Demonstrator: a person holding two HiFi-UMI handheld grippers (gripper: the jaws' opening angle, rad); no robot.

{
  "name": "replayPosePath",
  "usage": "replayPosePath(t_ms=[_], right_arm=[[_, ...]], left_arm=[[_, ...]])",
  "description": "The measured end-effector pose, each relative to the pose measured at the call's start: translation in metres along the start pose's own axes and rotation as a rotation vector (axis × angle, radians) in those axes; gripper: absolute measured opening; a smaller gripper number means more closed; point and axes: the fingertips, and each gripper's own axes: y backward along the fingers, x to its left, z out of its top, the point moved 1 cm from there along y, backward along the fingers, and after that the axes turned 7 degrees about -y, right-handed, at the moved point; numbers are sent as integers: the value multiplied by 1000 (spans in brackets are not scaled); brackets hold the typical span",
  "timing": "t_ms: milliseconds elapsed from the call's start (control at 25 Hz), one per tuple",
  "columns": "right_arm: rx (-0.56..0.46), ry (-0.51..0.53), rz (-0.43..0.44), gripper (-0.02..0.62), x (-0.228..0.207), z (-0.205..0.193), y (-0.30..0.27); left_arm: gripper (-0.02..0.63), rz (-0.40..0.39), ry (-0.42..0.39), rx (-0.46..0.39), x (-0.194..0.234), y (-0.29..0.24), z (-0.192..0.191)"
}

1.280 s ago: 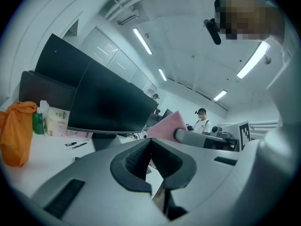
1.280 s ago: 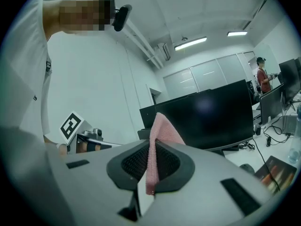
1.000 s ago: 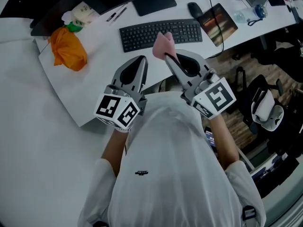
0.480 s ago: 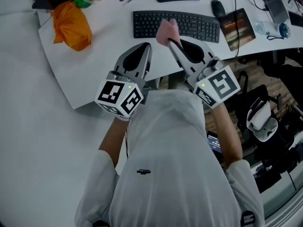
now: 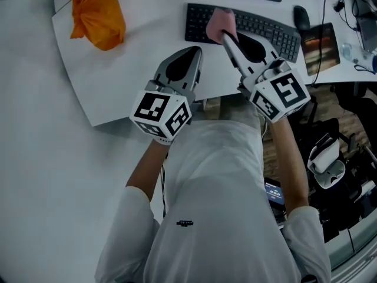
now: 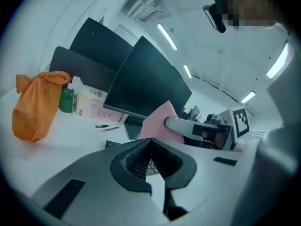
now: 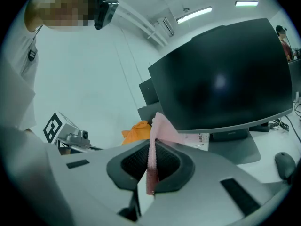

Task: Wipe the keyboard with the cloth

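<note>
A black keyboard lies on the white desk at the top of the head view. My right gripper is shut on a pink cloth, held just above the keyboard's left part. In the right gripper view the cloth stands pinched between the jaws of that gripper. My left gripper is shut with nothing in it, hovering over the desk near the keyboard's left end. The left gripper view shows its jaws closed and the pink cloth beyond them.
An orange bag sits at the desk's back left, beside a green bottle. A dark monitor stands behind the keyboard, a mouse and a notebook to its right. Pens lie near the monitor foot.
Both grippers have moved forward toward the keyboard, and the pink cloth now hangs over its left part. Both stay shut.
</note>
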Motion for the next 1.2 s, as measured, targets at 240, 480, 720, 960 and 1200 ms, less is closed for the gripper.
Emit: replayPosePath(t_ms=[240,480,720,960,1200], right_arm=[[50,-37,39,17,-10,-18,-29],[79,-48,47,17,-19,-37,-55],[106,-77,36,17,-28,-51,-78],[147,-96,30,17,-38,-68,-102],[201,-98,-6,17,-53,-81,-123]], left_arm=[[18,35,23,11,17,-4,-15],[18,59,40,24,31,-10,-31],[18,76,62,40,47,-14,-46],[18,87,68,52,59,-19,-52],[18,87,83,76,64,-24,-62]])
